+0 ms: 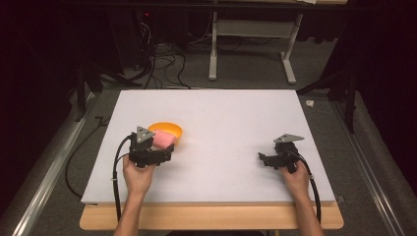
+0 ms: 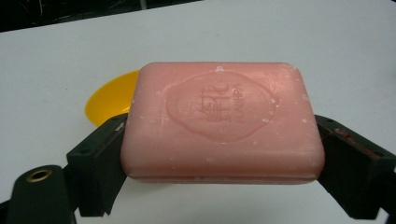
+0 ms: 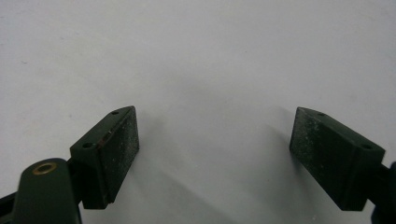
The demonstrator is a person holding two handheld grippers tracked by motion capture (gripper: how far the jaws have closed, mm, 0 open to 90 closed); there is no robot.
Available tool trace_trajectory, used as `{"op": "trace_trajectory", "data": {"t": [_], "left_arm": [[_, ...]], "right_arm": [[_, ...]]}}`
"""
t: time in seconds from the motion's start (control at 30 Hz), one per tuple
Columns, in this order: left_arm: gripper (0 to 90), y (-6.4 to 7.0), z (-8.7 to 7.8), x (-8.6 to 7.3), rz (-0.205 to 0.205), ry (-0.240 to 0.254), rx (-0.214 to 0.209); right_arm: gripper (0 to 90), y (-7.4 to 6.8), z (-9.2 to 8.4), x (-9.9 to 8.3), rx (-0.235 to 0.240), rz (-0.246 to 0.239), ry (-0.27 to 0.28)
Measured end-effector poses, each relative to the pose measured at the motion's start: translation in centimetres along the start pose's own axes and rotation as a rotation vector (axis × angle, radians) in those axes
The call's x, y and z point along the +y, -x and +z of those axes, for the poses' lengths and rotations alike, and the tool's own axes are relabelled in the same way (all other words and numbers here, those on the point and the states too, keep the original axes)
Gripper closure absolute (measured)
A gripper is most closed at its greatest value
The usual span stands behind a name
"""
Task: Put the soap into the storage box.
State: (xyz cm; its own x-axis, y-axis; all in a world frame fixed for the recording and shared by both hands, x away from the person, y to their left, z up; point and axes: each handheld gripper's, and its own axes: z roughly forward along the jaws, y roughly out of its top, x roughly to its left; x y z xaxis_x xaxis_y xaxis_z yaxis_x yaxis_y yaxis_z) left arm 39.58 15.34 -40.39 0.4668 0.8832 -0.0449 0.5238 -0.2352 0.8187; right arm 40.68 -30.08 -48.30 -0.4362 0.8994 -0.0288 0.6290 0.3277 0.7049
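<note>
Dark room surrounds a white board (image 1: 206, 147) that lies on a wooden table (image 1: 211, 219), and behind it a grey floor carries loose black cables (image 1: 162, 64) and the white legs of another table (image 1: 251, 44); the far corners are too dark to make out. From the high view, the left hand (image 1: 138, 178) holds the left gripper (image 1: 164, 147) at the left part of the board, and its black body covers the near part of a pink soap bar (image 1: 164, 139) and of an orange bowl (image 1: 167, 130) just behind it, so I cannot tell from here if the soap touches the bowl. The right hand (image 1: 296, 181) holds the right gripper (image 1: 265, 158) well apart at the right side, low over the bare board. From the left gripper view, the soap bar (image 2: 222, 123) sits clamped between the two black jaws, one pressing on each short end, with its broad face turned to the camera; this face has a round embossed seal with characters and small letters (hard to read) and some pale specks. The bowl (image 2: 109, 98) appears behind the soap at the left, mostly hidden by it. From the right gripper view, the right gripper (image 3: 215, 149) has its jaws spread wide with nothing between them, over the plain white board (image 3: 210, 56); the jaw pads (image 3: 119, 149) look dusty.
</note>
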Motion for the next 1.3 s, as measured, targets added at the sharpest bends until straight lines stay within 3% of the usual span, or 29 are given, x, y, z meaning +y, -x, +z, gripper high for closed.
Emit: {"op": "trace_trajectory", "data": {"t": [0.5,0.8,1.0,1.3], "left_arm": [[13.5,-1.3,1.5,1.2,-0.040,-0.020,0.022],[13.5,-1.6,2.3,2.2,-0.040,-0.037,0.032],[13.5,-1.5,3.2,3.0,-0.020,-0.062,0.061],[13.5,-1.9,4.5,3.4,-0.021,-0.086,0.085]], "right_arm": [[16.5,0.0,0.0,0.0,0.000,0.000,0.000],[16.5,0.0,0.0,0.0,0.000,0.002,-0.001],[16.5,0.0,0.0,0.0,0.000,0.002,0.000],[16.5,0.0,0.0,0.0,0.000,0.004,-0.001]]}}
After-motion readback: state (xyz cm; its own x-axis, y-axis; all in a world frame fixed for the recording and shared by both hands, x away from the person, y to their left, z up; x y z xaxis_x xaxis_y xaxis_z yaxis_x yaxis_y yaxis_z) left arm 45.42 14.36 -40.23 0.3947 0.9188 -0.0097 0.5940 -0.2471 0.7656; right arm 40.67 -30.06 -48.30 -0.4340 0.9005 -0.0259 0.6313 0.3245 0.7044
